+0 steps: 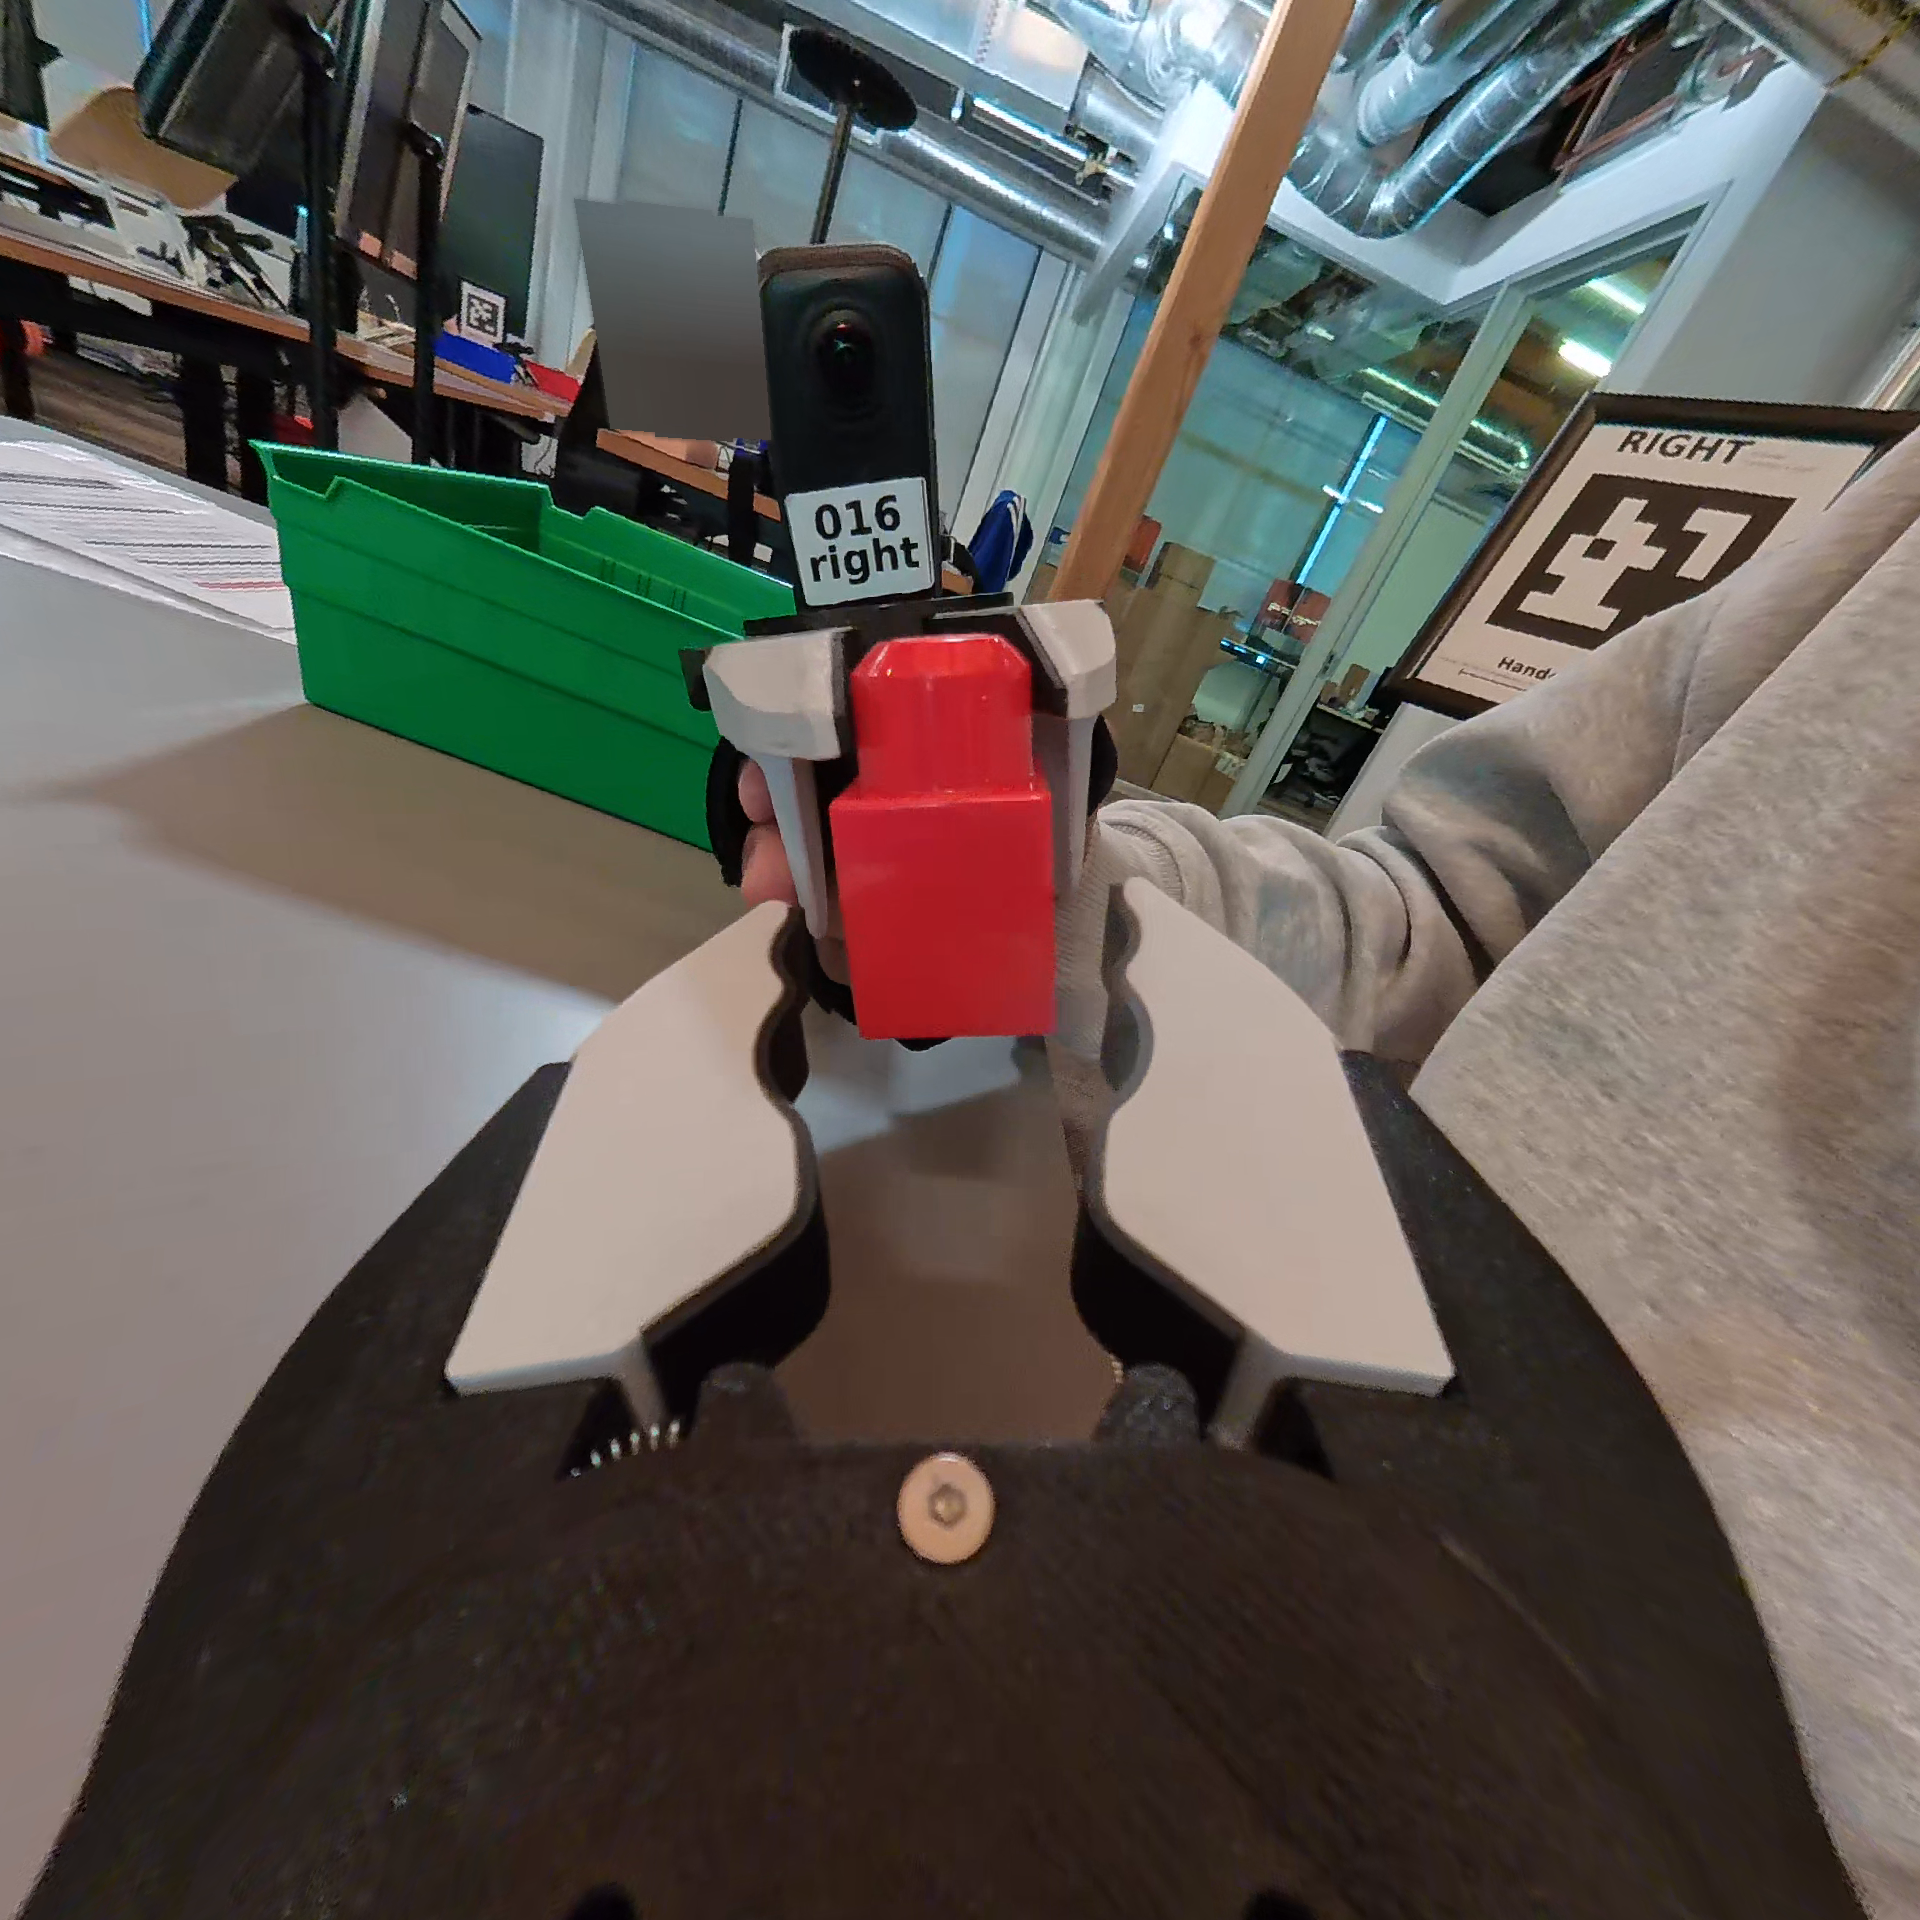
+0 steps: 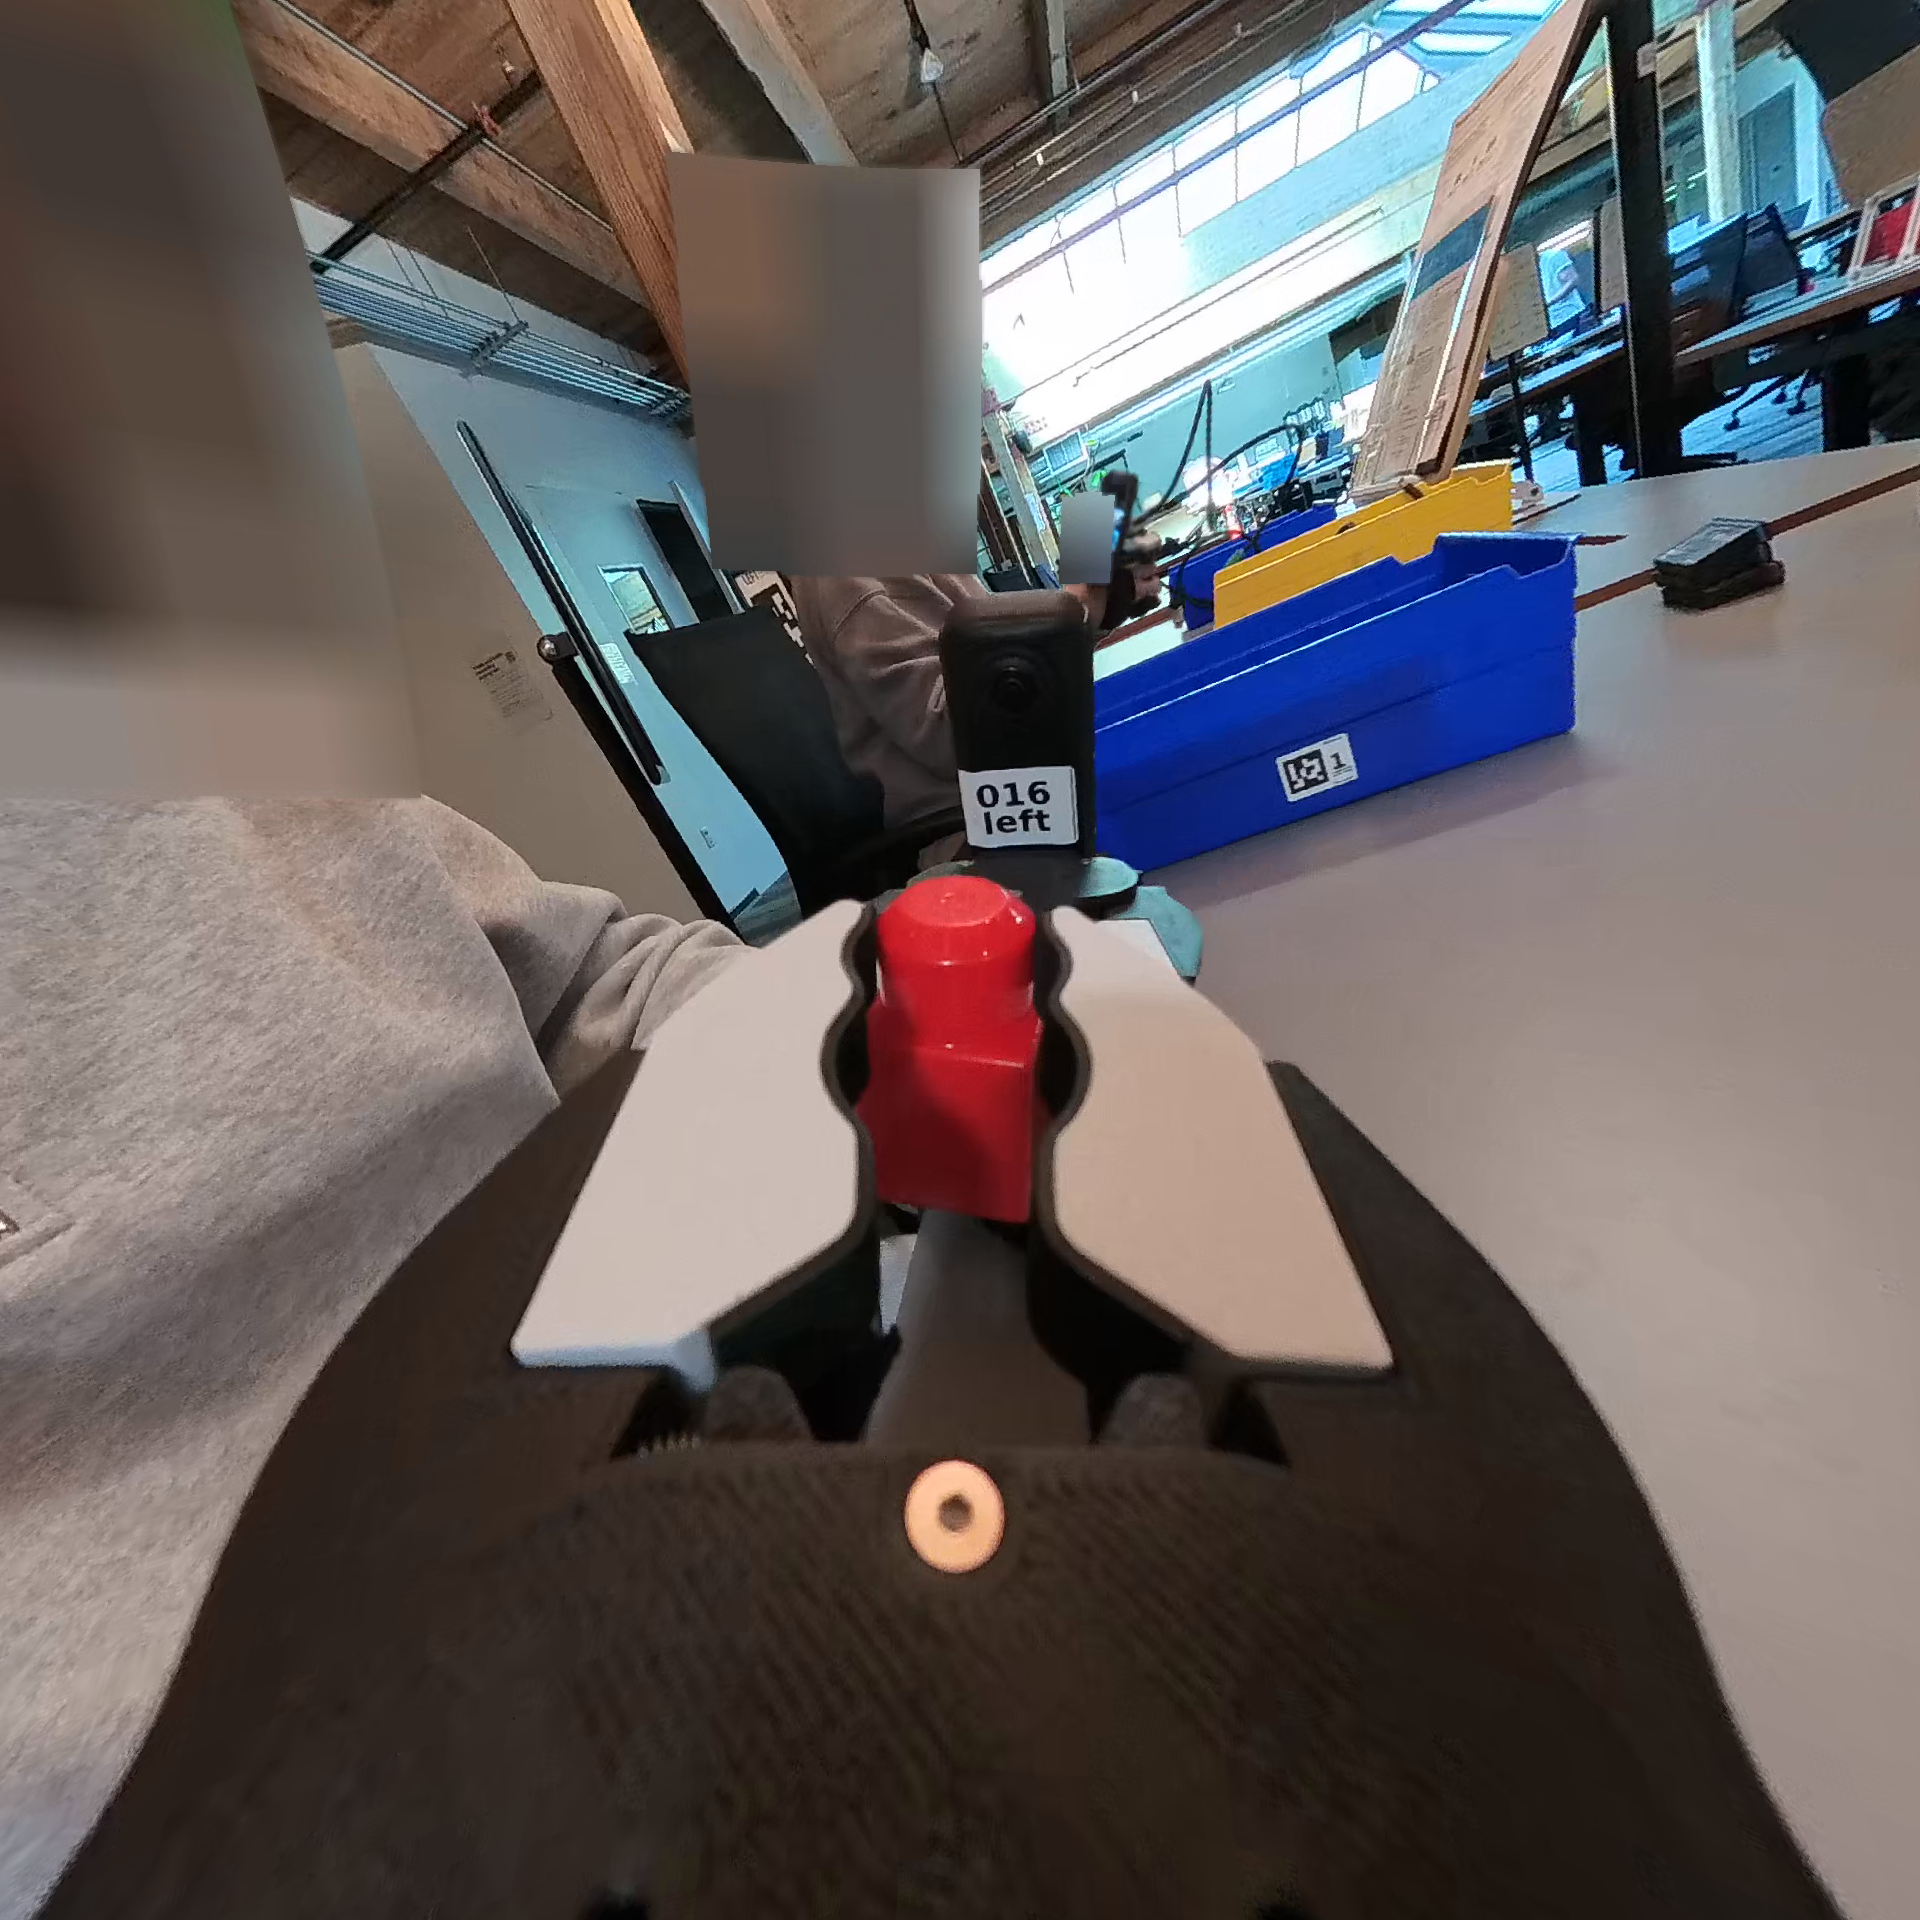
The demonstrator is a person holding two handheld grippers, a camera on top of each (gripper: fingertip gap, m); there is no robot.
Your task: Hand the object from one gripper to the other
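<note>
Grey tabletop (image 1: 187, 935) fills the left wrist view, with a green bin (image 1: 488, 613) standing on it and a workshop of glass walls and ceiling ducts behind. Nearest the lens, the left gripper (image 1: 951, 935) has its pale fingers spread wide and grips nothing; the lower end of the red block (image 1: 940, 842) hangs just at its fingertips, and contact cannot be judged. Beyond, the right gripper (image 1: 935, 675) pinches the block's round stud, a white printed label sitting on its black camera; a framed black-and-white marker sign leans at right. From the right wrist view, the right gripper (image 2: 954, 935) is clamped on the red block (image 2: 951, 1060), a glossy cube topped by a cylinder. A blue bin (image 2: 1340, 696) with a small marker sticker stands on the table (image 2: 1558, 1039).
</note>
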